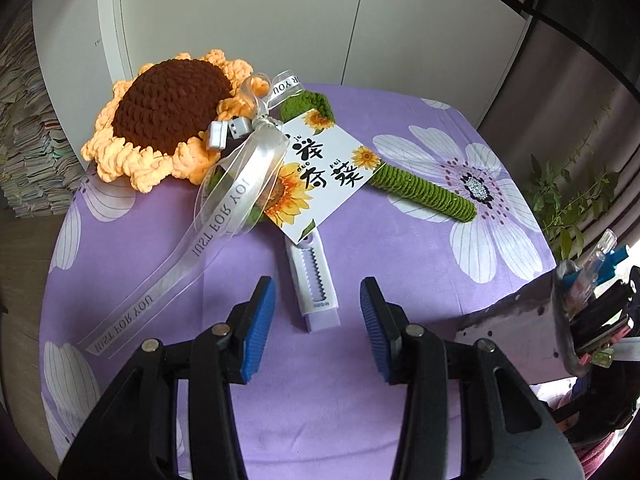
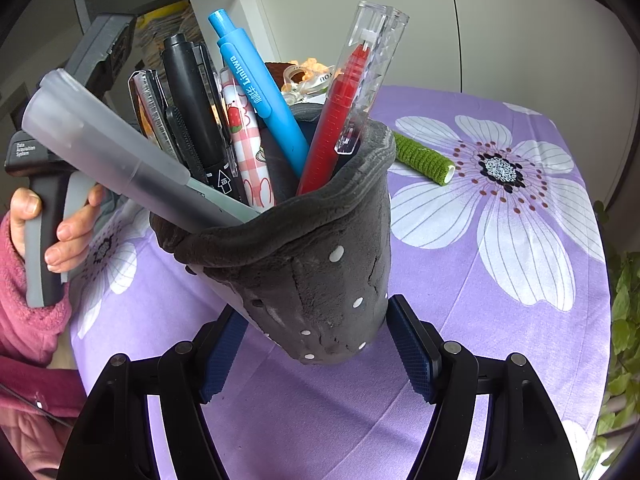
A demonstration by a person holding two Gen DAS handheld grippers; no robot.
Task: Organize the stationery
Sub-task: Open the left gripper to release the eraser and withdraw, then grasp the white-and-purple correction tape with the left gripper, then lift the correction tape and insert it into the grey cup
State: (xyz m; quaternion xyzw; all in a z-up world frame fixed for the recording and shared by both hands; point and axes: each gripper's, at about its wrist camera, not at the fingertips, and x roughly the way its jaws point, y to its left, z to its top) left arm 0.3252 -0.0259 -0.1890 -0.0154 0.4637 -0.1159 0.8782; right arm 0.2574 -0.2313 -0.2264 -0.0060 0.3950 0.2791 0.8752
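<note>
A white-and-lilac utility cutter (image 1: pixel 320 312) lies on the purple cloth, its far end tucked under a sunflower card (image 1: pixel 320 172). My left gripper (image 1: pixel 318 282) is open over the cutter's near end, blue pads apart on either side and clear of it. My right gripper (image 2: pixel 314 308) is shut on a grey plush pen holder (image 2: pixel 320 248), tilted, also at the right edge of the left wrist view as the pen holder (image 1: pixel 516 332). Inside stand a blue pen (image 2: pixel 260 96), a red pen in a clear case (image 2: pixel 340 120), a black marker (image 2: pixel 196 108), a pink checked pen (image 2: pixel 248 148) and a frosted tube (image 2: pixel 104 140).
A crochet sunflower (image 1: pixel 168 108) with a green stem (image 1: pixel 424 192) and a white ribbon (image 1: pixel 180 264) spreads across the far half of the flowered tablecloth (image 1: pixel 360 400). A hand (image 2: pixel 64 232) in a pink sleeve grips the left tool's handle. Leafy plant (image 1: pixel 572 192) at right, paper stacks (image 1: pixel 24 140) at left.
</note>
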